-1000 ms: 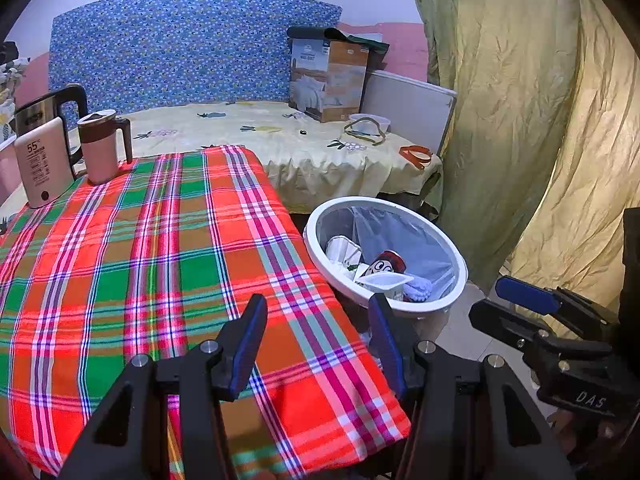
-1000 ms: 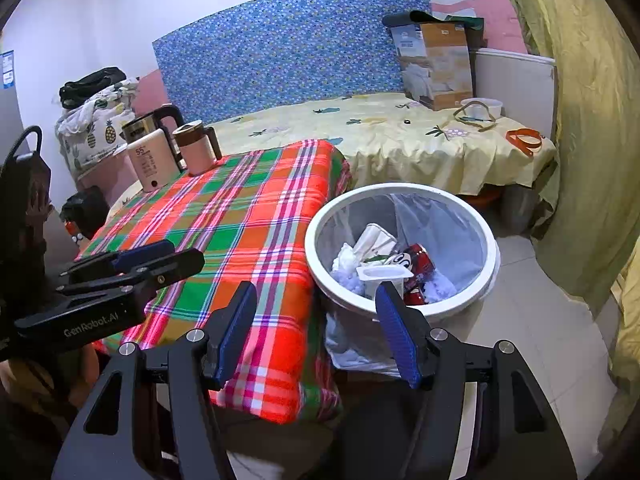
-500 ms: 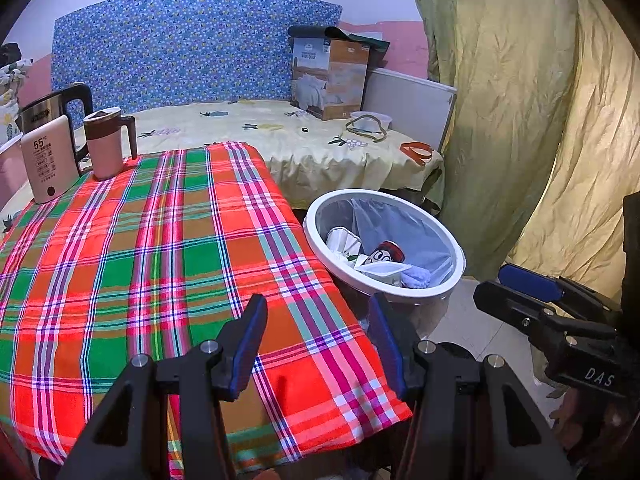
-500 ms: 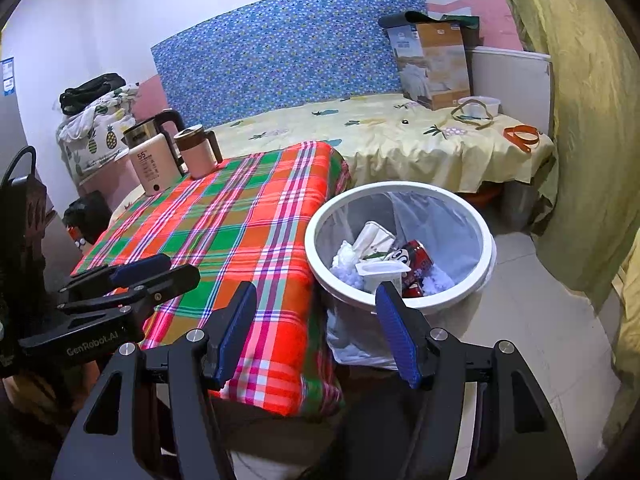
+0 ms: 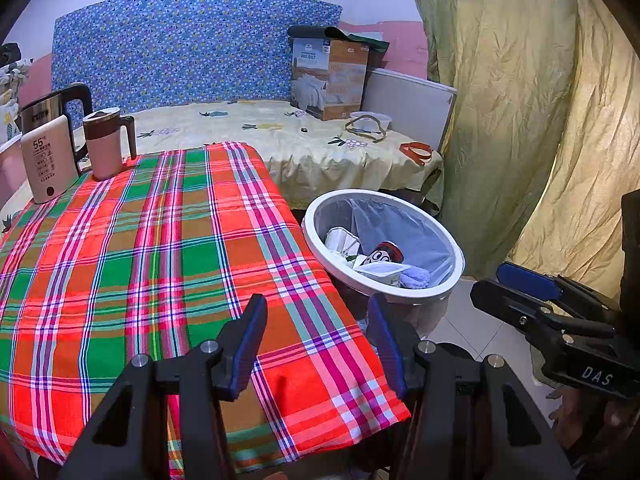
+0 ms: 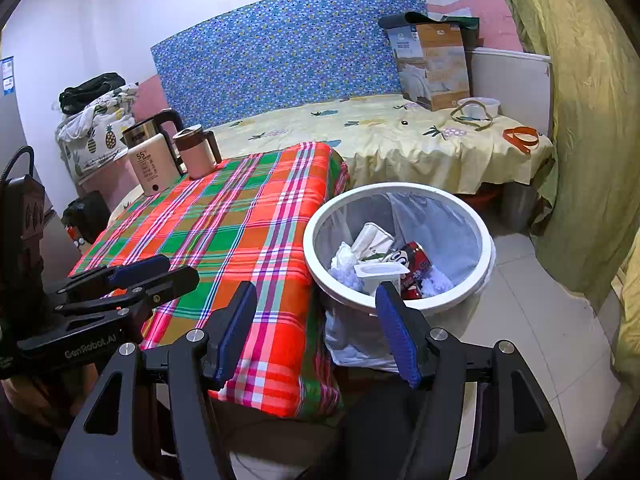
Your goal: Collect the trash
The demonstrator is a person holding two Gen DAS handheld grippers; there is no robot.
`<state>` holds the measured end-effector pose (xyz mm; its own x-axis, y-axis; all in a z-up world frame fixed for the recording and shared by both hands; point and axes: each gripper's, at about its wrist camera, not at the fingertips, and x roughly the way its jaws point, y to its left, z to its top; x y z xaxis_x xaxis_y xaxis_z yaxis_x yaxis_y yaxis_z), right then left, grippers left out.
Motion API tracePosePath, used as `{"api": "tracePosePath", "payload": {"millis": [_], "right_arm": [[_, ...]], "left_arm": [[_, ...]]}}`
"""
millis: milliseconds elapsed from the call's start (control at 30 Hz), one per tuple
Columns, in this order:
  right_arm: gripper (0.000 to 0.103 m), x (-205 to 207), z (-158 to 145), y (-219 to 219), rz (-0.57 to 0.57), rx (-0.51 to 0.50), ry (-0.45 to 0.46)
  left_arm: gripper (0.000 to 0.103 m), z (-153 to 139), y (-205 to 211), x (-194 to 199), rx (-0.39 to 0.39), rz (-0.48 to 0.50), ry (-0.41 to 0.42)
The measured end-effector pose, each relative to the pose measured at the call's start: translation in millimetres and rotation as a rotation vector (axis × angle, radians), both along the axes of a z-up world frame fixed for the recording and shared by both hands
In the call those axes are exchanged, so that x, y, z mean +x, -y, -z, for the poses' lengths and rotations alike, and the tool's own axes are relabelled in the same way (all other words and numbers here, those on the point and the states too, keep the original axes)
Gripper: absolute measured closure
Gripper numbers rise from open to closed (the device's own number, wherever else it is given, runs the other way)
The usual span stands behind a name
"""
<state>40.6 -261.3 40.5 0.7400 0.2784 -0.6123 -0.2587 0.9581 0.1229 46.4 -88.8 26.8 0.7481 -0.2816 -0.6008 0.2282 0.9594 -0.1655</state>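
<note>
A white round trash bin (image 5: 448, 286) (image 6: 486, 248) with a clear liner stands on the floor right of the table. Inside lie a red can (image 5: 386, 252) (image 6: 416, 266), a white plastic cup (image 5: 380, 272) (image 6: 380, 274), crumpled paper and tissue. My left gripper (image 5: 316, 332) is open and empty above the near right corner of the plaid tablecloth (image 5: 160, 248). My right gripper (image 6: 316, 320) is open and empty, held low between the table edge and the bin. Each gripper shows in the other's view, the right (image 5: 520, 296) and the left (image 6: 152, 272).
A kettle (image 5: 48, 160) and a pink mug (image 5: 106, 144) stand at the table's far left. Behind is a bed with a yellow sheet (image 5: 280, 136), a cardboard box (image 5: 328, 76) and small items. A yellow-green curtain (image 5: 520, 120) hangs on the right above tiled floor.
Both grippers have drawn back and up a little from the table and bin, so both look farther off. Both stay open and empty. Nothing on the table or in the bin has moved.
</note>
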Motion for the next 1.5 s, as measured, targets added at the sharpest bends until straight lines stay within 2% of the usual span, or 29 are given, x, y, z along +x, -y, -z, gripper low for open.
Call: {"api": "tracePosePath", "payload": {"millis": [1500], "right_arm": [[0.040, 4.6, 3.2, 2.5, 0.002, -0.004, -0.009]], "left_arm": [[0.048, 1.8, 0.6, -3.3, 0.025, -0.013, -0.004]]}}
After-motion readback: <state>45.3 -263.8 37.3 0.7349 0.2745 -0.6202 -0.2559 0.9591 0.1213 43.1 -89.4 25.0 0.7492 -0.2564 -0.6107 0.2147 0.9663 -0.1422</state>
